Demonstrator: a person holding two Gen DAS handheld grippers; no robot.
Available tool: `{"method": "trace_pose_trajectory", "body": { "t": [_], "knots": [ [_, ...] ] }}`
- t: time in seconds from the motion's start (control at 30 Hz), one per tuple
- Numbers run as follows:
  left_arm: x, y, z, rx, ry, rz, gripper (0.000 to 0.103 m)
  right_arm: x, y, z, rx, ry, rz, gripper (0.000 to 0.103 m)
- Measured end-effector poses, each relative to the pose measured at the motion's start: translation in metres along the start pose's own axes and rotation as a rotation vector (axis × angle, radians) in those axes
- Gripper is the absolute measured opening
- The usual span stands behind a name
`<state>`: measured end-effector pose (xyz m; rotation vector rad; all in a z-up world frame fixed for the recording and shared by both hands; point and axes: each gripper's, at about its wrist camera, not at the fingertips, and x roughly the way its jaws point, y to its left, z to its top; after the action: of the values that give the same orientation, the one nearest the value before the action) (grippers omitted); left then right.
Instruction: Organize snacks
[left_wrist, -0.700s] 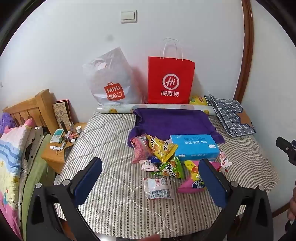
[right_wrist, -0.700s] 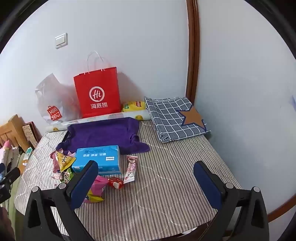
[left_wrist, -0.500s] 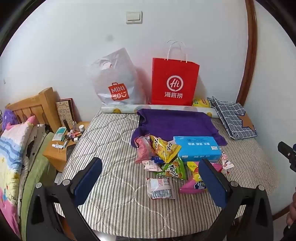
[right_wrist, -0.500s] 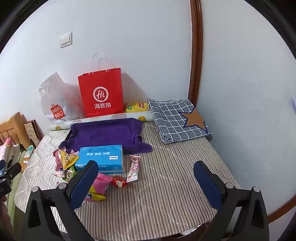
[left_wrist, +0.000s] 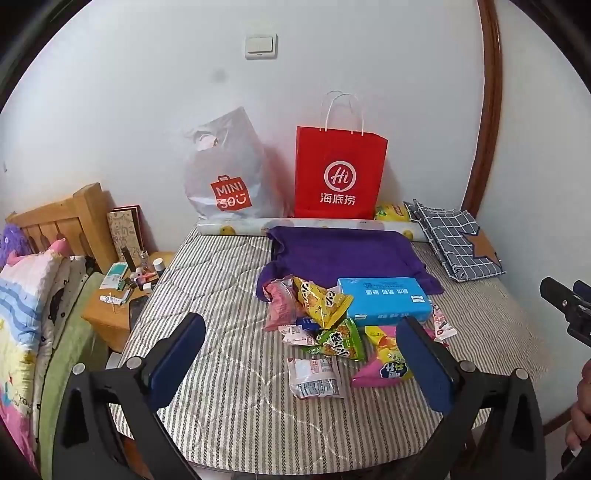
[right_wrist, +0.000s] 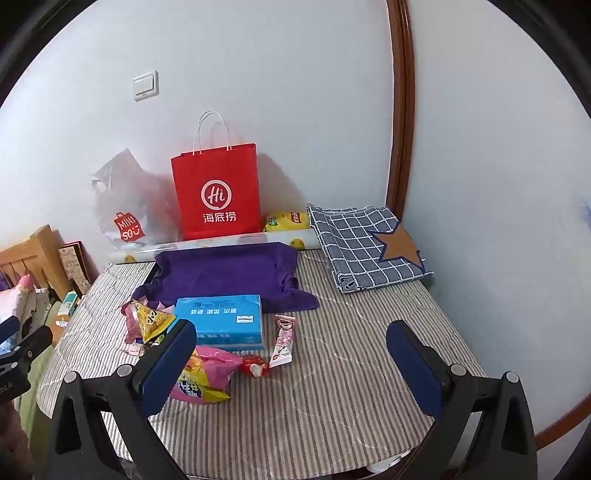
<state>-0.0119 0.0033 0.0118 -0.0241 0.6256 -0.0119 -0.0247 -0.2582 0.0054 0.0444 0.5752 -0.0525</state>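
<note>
Snack packets (left_wrist: 325, 332) lie heaped at frame centre on the striped worktop (left_wrist: 229, 406), beside a blue tissue box (left_wrist: 384, 299). Left gripper (left_wrist: 301, 365) and right gripper (right_wrist: 291, 369) hover with fingers spread, empty, presumably ready for sorting.

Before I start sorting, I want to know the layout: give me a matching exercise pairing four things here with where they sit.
Things:
1. red paper bag
2. blue tissue pack
3. checked cloth
4. pink snack bag

Places:
A. near edge, beside the left tool's finger
B. upright against the back wall
C. far right corner
D. on the purple cloth's front edge

Pairs: 1-B, 2-D, 3-C, 4-A
</note>
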Motion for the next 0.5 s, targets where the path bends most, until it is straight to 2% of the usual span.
{"method": "trace_pose_trajectory", "body": {
  "t": [0.5],
  "knots": [
    [-0.005, 0.0004, 0.0, 0.01, -0.009, 0.001, 0.102, 0.0027, 0.0036, -0.0019, -0.001, -0.001, 0.026, 0.103]
  ]
}}
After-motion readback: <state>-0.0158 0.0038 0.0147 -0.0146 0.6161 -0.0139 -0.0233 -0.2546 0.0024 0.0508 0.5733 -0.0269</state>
